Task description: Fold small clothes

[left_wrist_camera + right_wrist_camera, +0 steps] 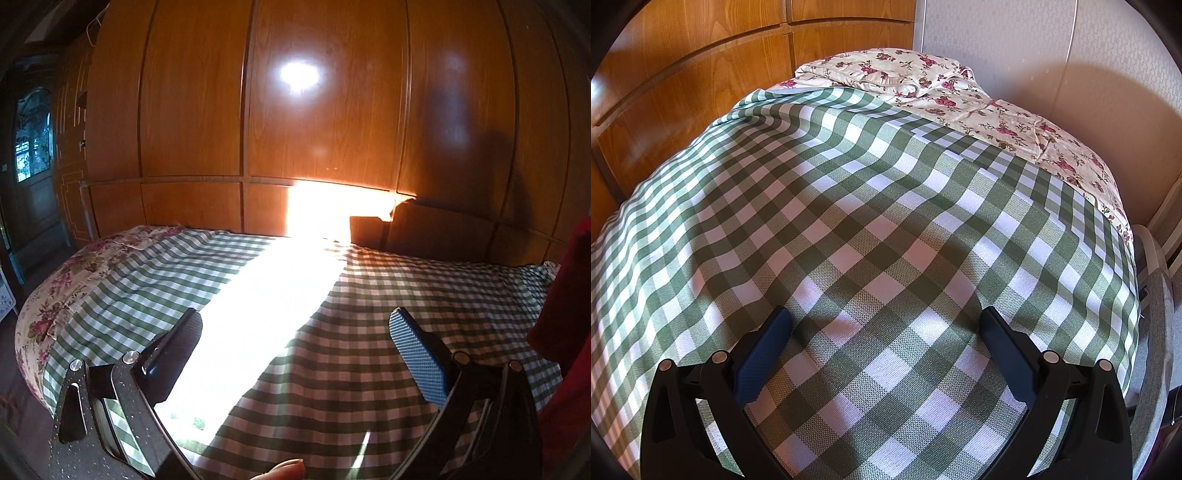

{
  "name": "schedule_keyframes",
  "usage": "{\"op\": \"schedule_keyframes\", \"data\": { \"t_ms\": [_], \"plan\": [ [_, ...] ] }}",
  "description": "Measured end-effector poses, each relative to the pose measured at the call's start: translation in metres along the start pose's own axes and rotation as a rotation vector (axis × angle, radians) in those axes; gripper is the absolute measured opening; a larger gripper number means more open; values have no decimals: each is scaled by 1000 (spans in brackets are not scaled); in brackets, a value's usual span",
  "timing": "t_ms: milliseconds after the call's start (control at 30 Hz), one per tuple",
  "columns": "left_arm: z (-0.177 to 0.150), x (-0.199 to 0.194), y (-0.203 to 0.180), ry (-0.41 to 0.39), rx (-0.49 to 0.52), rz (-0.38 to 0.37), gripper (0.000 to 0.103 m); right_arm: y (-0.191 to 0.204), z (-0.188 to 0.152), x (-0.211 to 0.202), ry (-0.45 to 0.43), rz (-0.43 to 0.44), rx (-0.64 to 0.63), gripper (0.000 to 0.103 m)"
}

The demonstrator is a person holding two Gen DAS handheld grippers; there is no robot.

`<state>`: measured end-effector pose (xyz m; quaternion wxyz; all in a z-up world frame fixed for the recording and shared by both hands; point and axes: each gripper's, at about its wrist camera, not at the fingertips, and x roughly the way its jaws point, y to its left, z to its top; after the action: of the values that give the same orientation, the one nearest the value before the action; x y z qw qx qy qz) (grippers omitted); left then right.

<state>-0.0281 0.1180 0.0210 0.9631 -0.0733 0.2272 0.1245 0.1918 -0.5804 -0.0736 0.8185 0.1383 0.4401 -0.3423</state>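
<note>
Dark red cloth garment point(565, 332) at the far right edge of the left wrist view, just right of the left gripper point(295, 332), not between its fingers. Spread wide and empty above the green-and-white checked cotton cover point(871, 229): both the left gripper and the right gripper point(886, 328), the cover running ahead of and beneath each. Beyond, a cream quilt with pink flower print point(979, 92) and glossy orange-brown wooden wall panels point(192, 110); sunlit strip point(280, 295) ahead of left gripper.

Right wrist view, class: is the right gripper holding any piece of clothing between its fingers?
No. The right gripper is open, with only the green checked cloth lying flat in the gap between its fingers.
</note>
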Motion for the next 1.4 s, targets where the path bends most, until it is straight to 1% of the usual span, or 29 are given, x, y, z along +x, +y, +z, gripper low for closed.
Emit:
{"op": "schedule_keyframes", "data": {
  "t_ms": [133, 200, 300, 467, 567, 733, 833, 1100, 1233, 1300, 1400],
  "plan": [
    [6, -2, -1, -10, -8, 0, 101, 0, 0, 0, 0, 0, 0, 100],
    [7, -2, -7, -10, -13, -1, 101, 0, 0, 0, 0, 0, 0, 100],
    [4, 2, -16, 9, -31, -28, 101, 0, 0, 0, 0, 0, 0, 100],
    [-16, 16, -42, 63, -20, -74, 101, 0, 0, 0, 0, 0, 0, 100],
    [-31, 34, -60, 132, 9, -108, 101, 0, 0, 0, 0, 0, 0, 100],
    [-46, 51, -85, 203, 55, -126, 101, 0, 0, 0, 0, 0, 0, 100],
    [-48, 54, -93, 225, 52, -129, 101, 0, 0, 0, 0, 0, 0, 100],
    [-49, 36, -95, 213, 68, -98, 101, 0, 0, 0, 0, 0, 0, 100],
    [-39, 29, -83, 177, 62, -77, 101, 0, 0, 0, 0, 0, 0, 100],
    [-33, 29, -77, 164, 50, -63, 101, 0, 0, 0, 0, 0, 0, 100],
    [-23, 27, -69, 139, -2, -57, 101, 0, 0, 0, 0, 0, 0, 100]
  ]
}}
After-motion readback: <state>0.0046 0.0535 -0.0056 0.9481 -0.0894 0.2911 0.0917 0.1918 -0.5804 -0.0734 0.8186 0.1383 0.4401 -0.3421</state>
